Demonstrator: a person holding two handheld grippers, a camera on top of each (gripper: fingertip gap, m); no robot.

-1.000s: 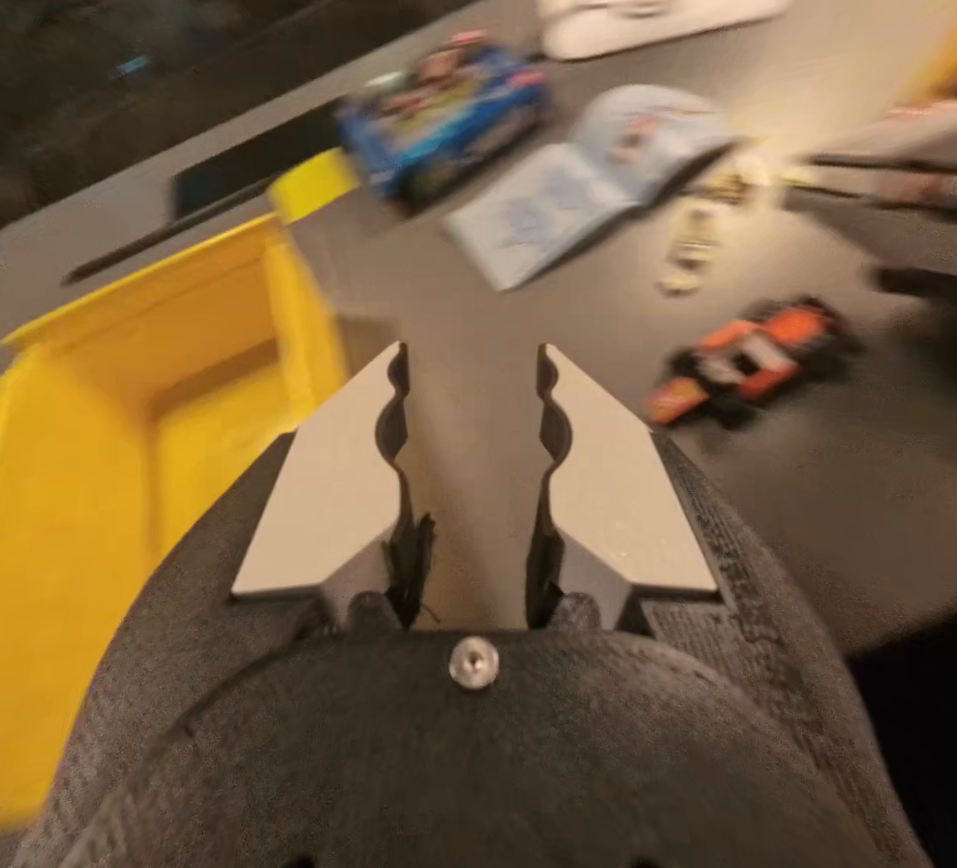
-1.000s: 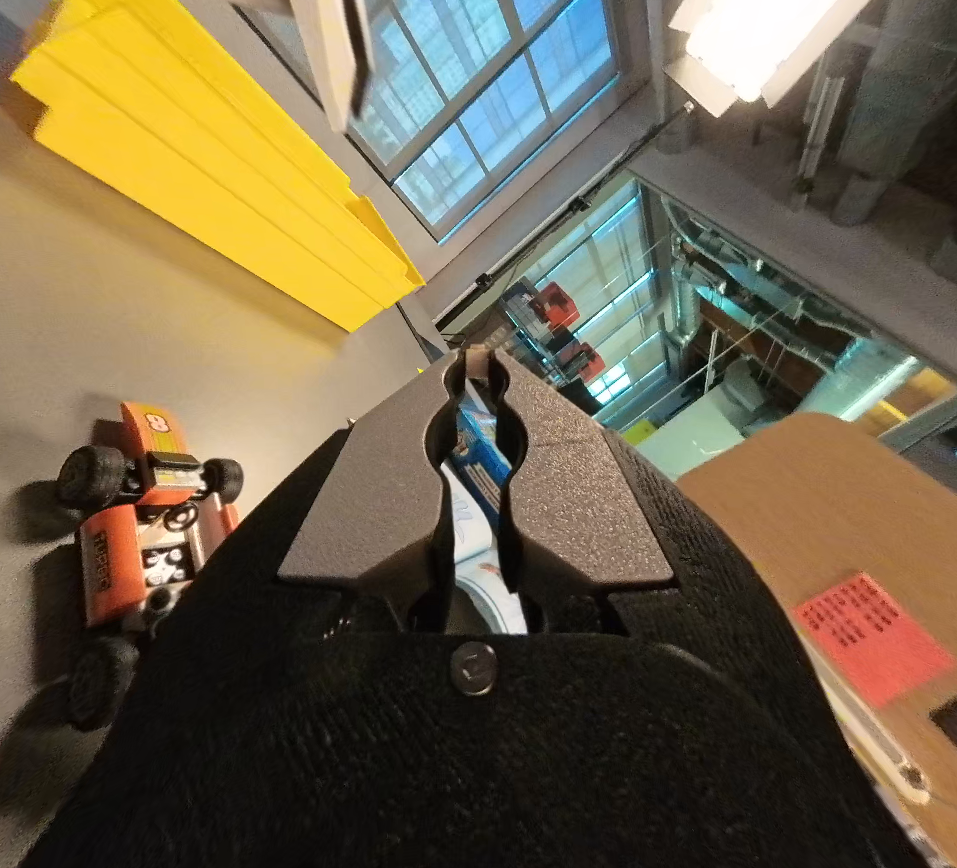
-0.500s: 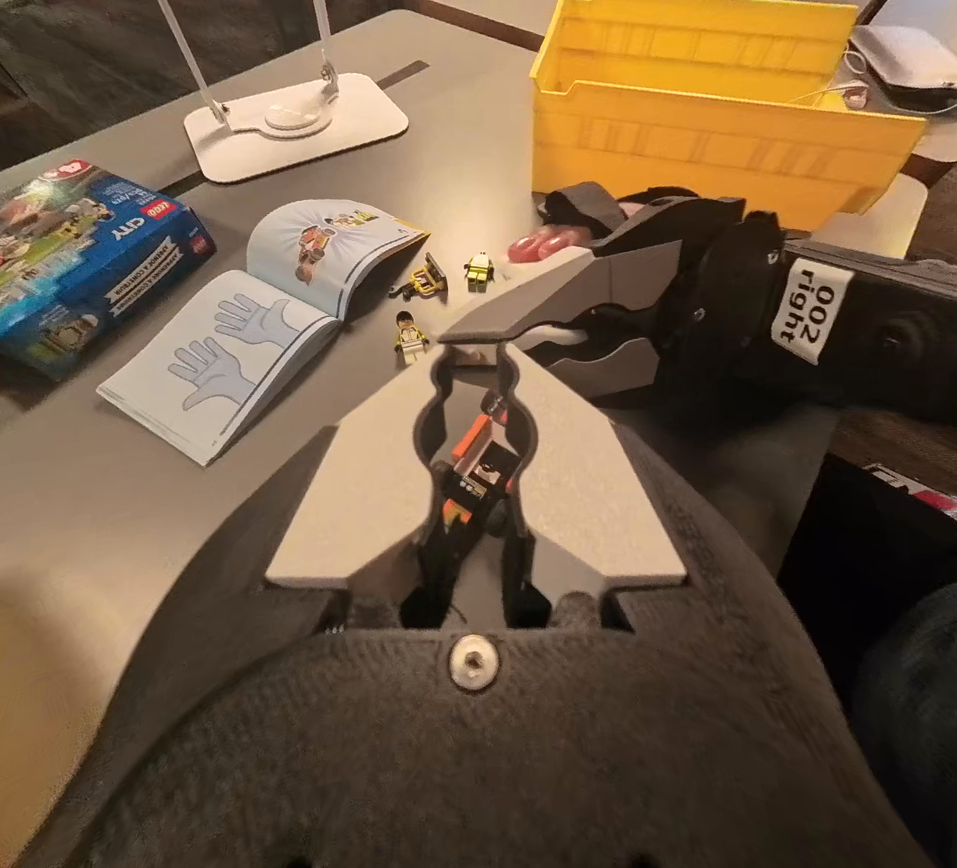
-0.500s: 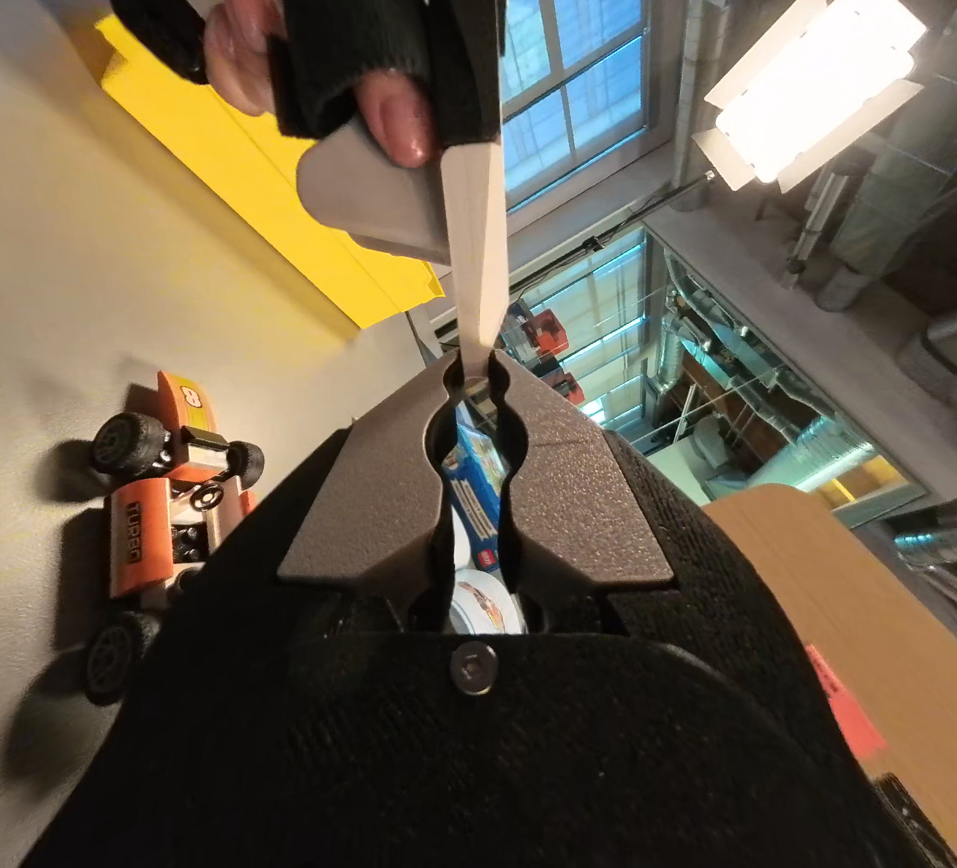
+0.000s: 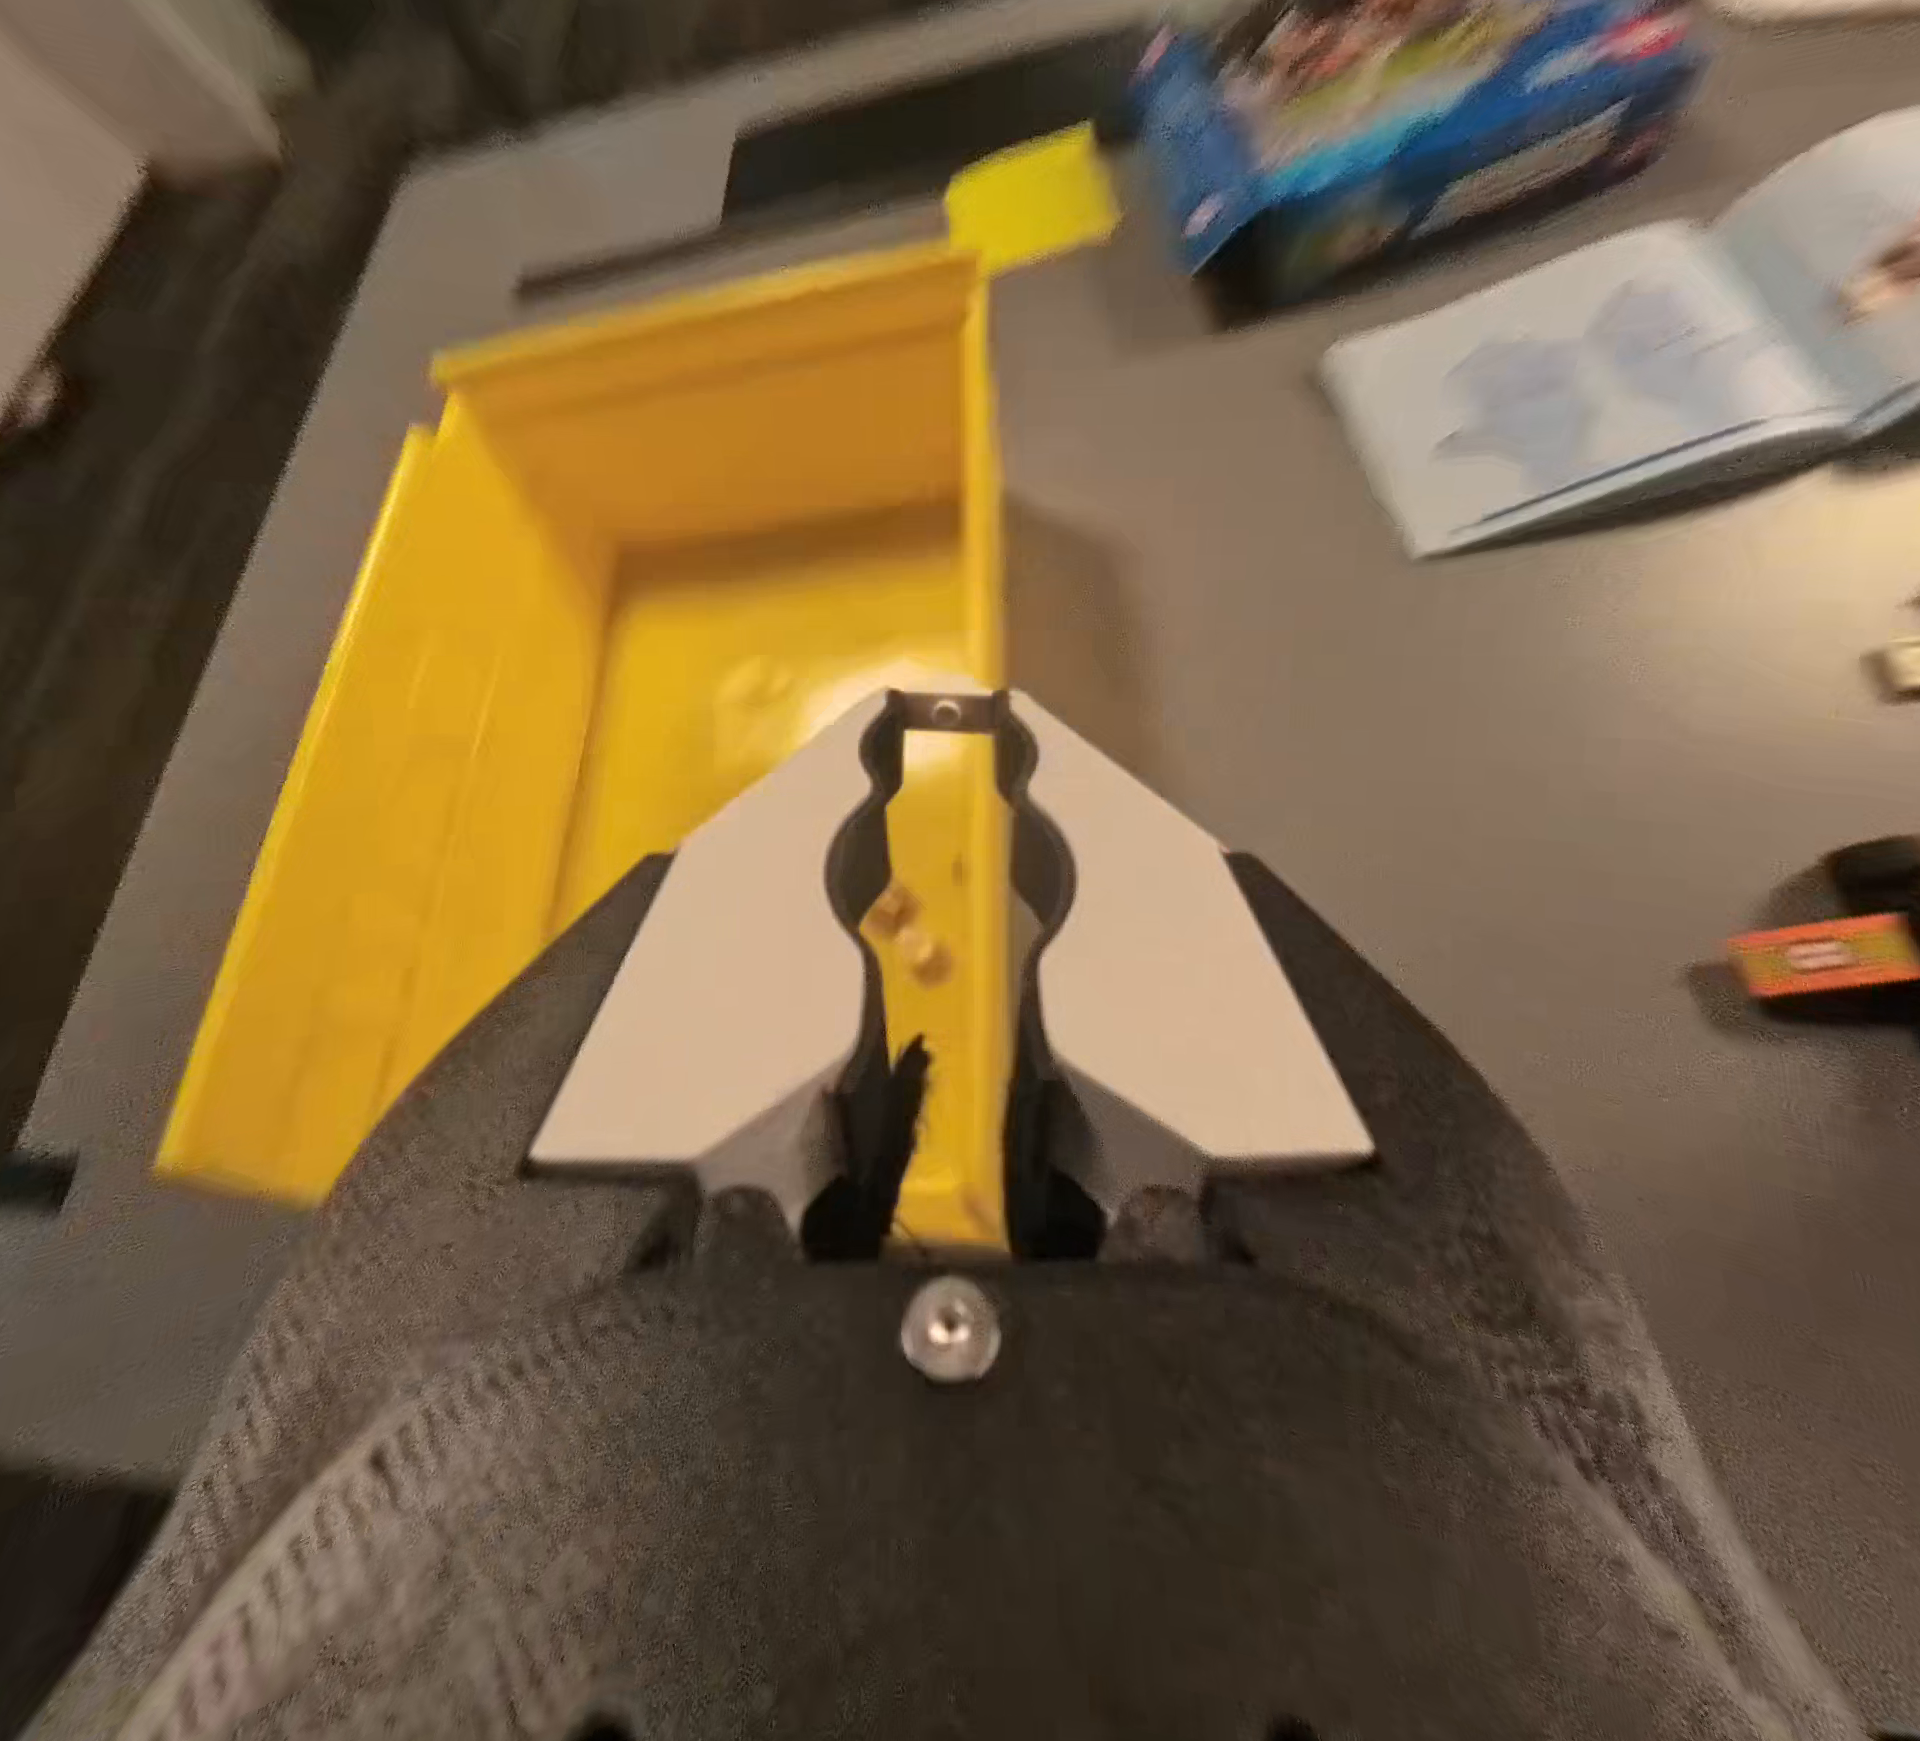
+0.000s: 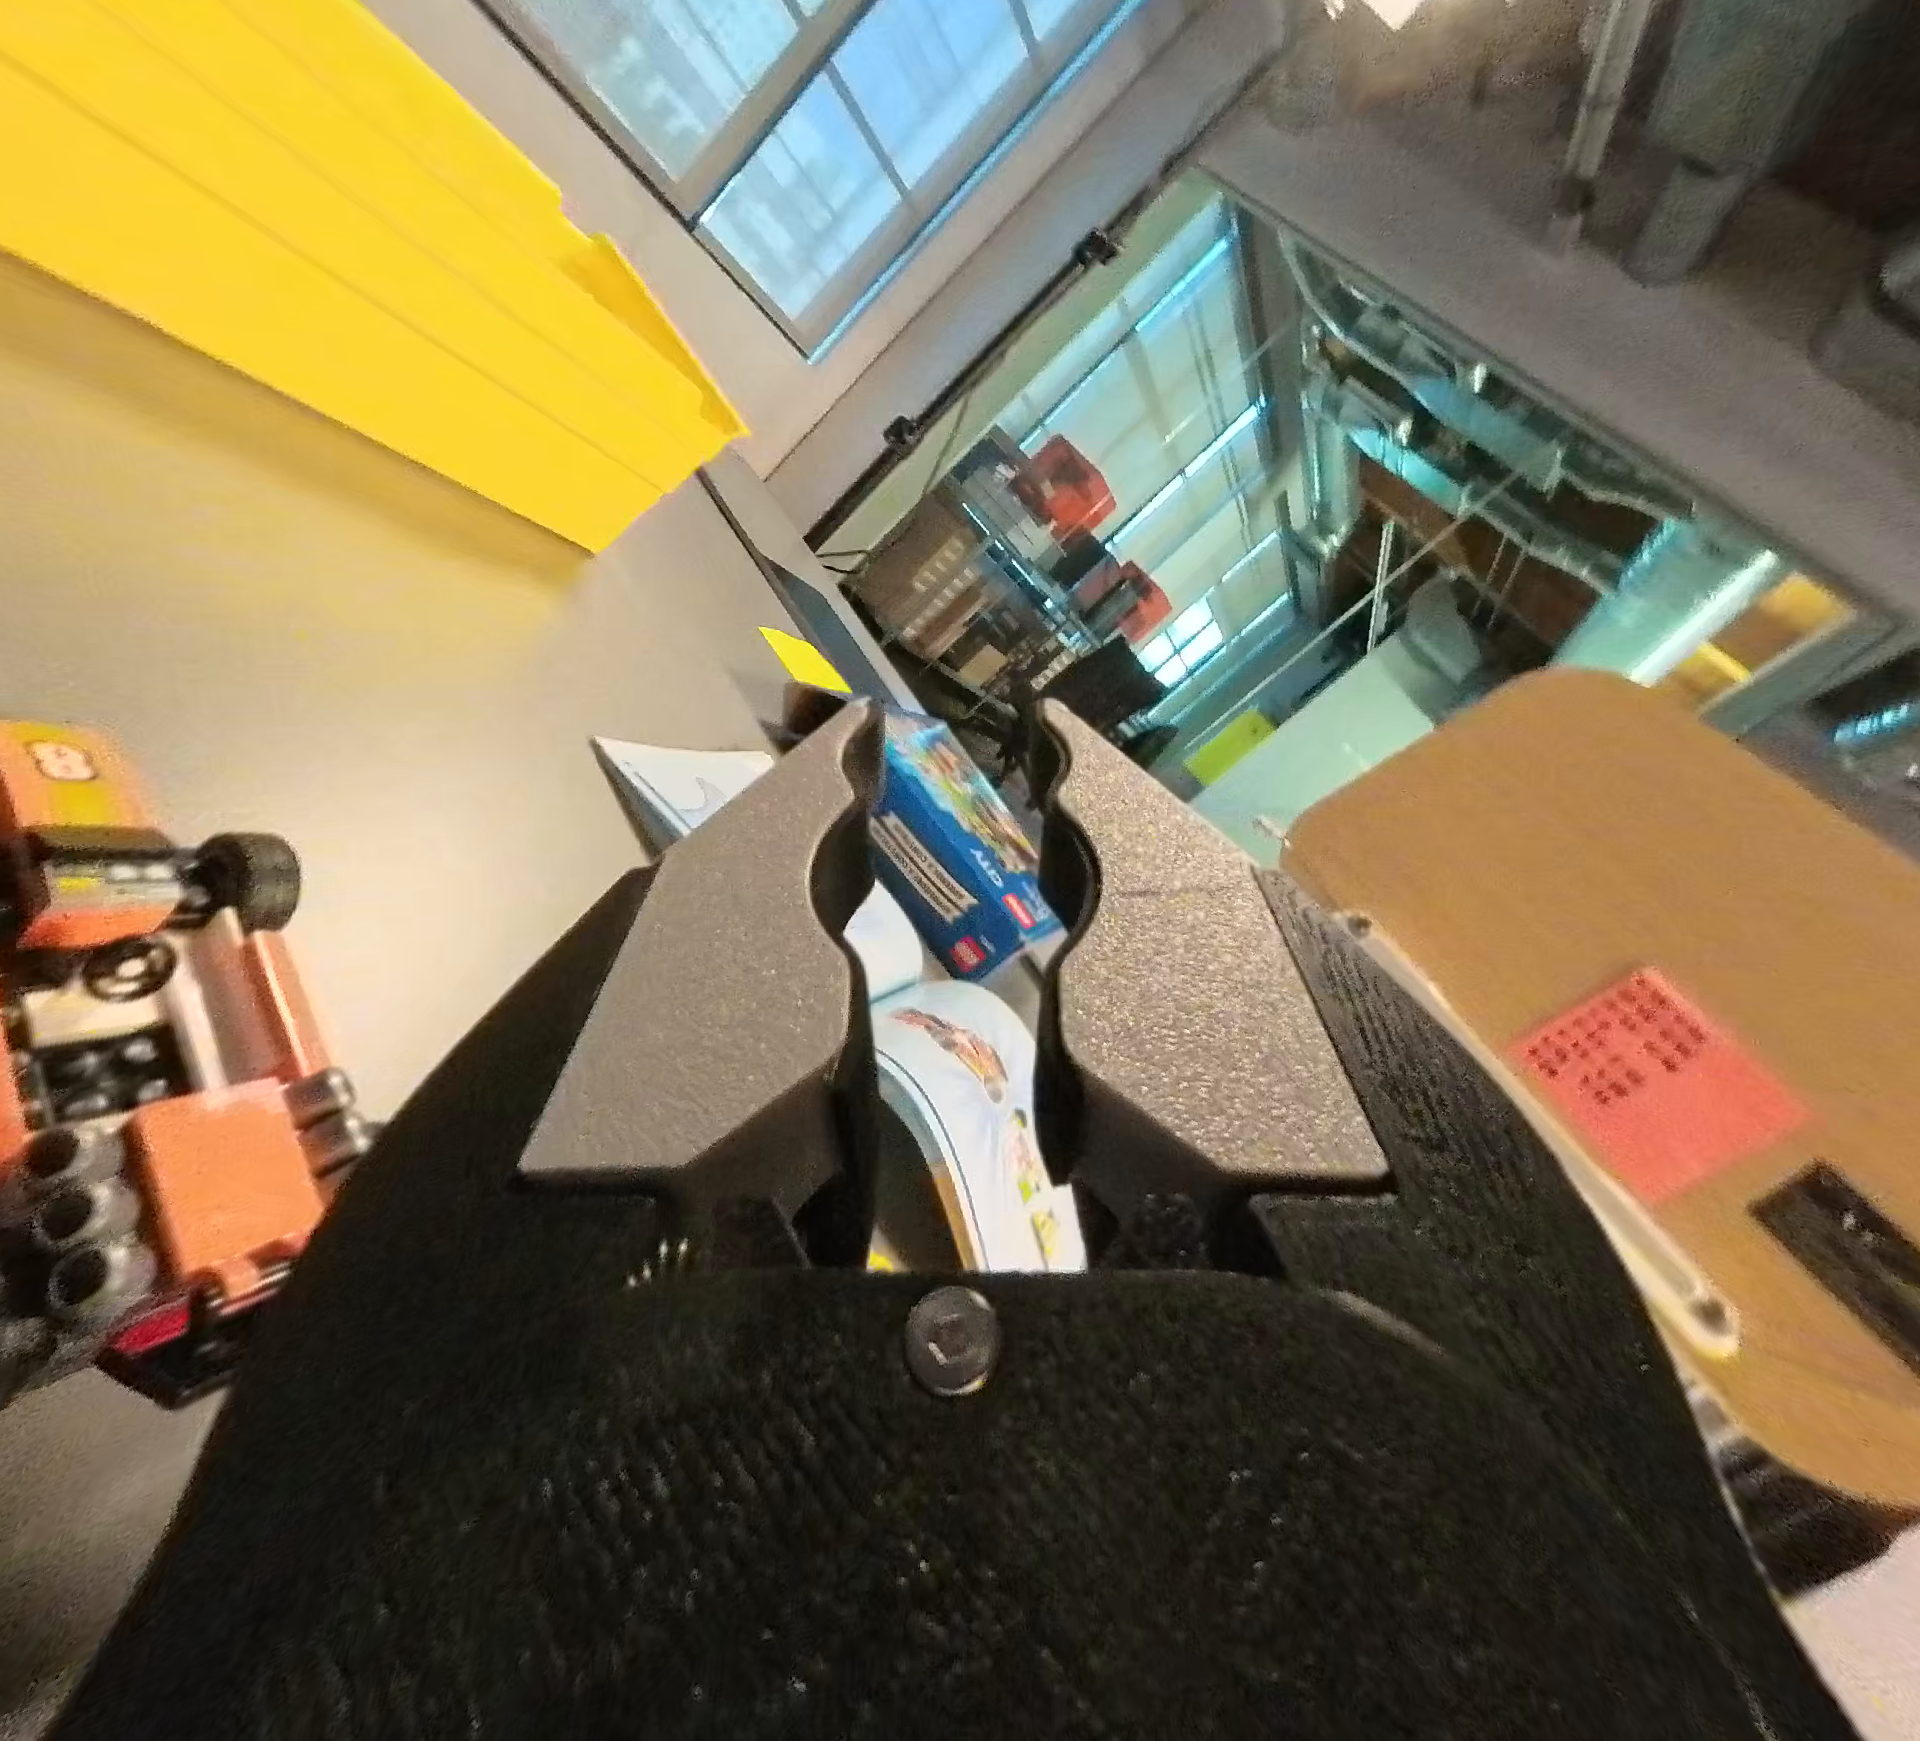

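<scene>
Left gripper point(image 5: 948, 715): its pale fingers are pinching a small dark flat piece point(image 5: 945, 712) at their tips, above the yellow bin point(image 5: 499, 652).
Right gripper point(image 6: 951, 735): its dark fingers are standing partly open, gripping nothing, low over the table point(image 6: 364, 652).
Toy car point(image 6: 135, 1068): orange and black, lying just left of the right gripper.
Blue box point(image 5: 1434, 91) and open booklet point(image 5: 1621, 382): lying beyond the bin.

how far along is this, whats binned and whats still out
Done: a few small pieces lie in the yellow bin. In hand: the left gripper pinches a small dark piece above it; the right gripper is open. Still out: orange toy car, blue box, booklet.
</scene>
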